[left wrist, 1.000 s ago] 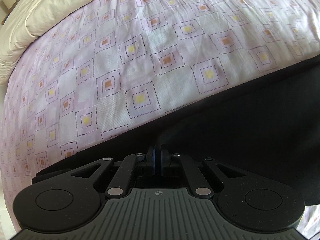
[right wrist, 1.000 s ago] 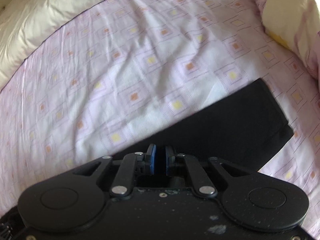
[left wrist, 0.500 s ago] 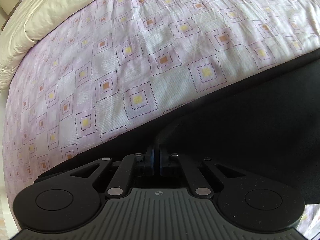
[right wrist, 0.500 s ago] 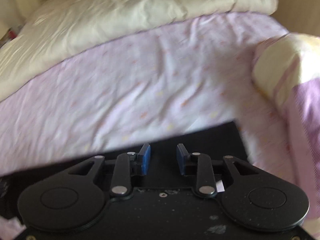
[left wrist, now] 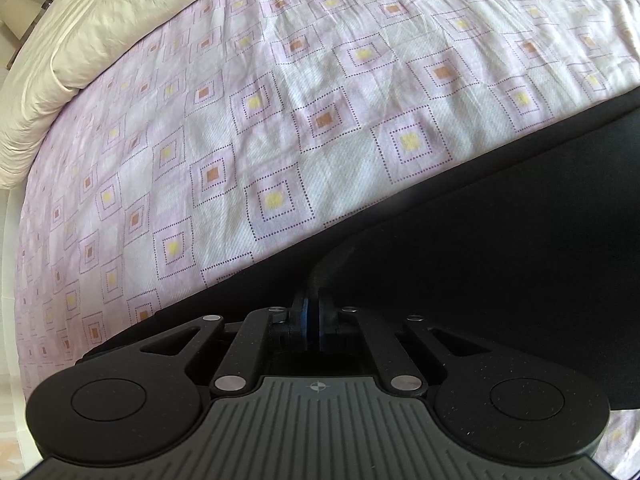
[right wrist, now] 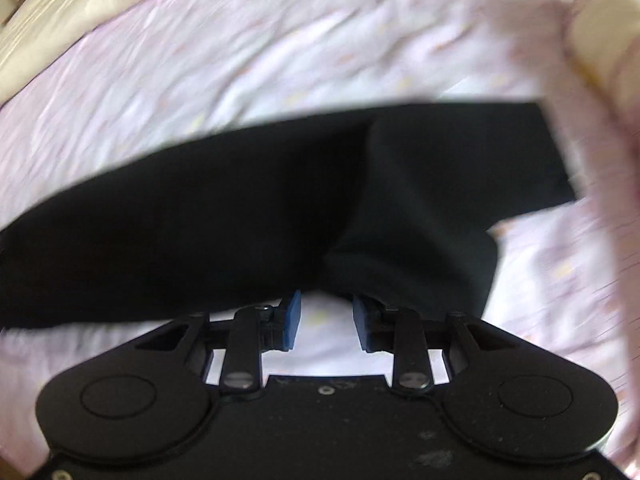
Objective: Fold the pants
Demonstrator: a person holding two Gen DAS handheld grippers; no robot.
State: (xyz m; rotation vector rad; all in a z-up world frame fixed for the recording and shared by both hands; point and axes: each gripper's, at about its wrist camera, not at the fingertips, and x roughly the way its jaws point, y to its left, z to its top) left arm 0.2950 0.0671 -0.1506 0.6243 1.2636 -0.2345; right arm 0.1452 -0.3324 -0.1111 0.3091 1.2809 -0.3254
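Black pants (left wrist: 500,240) lie on the bed across the lower right of the left wrist view. My left gripper (left wrist: 311,322) is shut on a pinched fold of the pants' near edge. In the blurred right wrist view the pants (right wrist: 248,208) stretch across the middle, with a folded flap (right wrist: 432,216) on the right. My right gripper (right wrist: 326,322) is open and empty, its blue pads just short of the pants' near edge, over bare sheet.
The bed is covered by a pink sheet with square patterns (left wrist: 320,120). A cream duvet (left wrist: 80,60) is bunched at the far left. A pillow (right wrist: 600,40) lies at the right edge of the right wrist view.
My right gripper has opened and let go of the pants, then drawn back from them. The left gripper stays shut on the pants and has barely moved.
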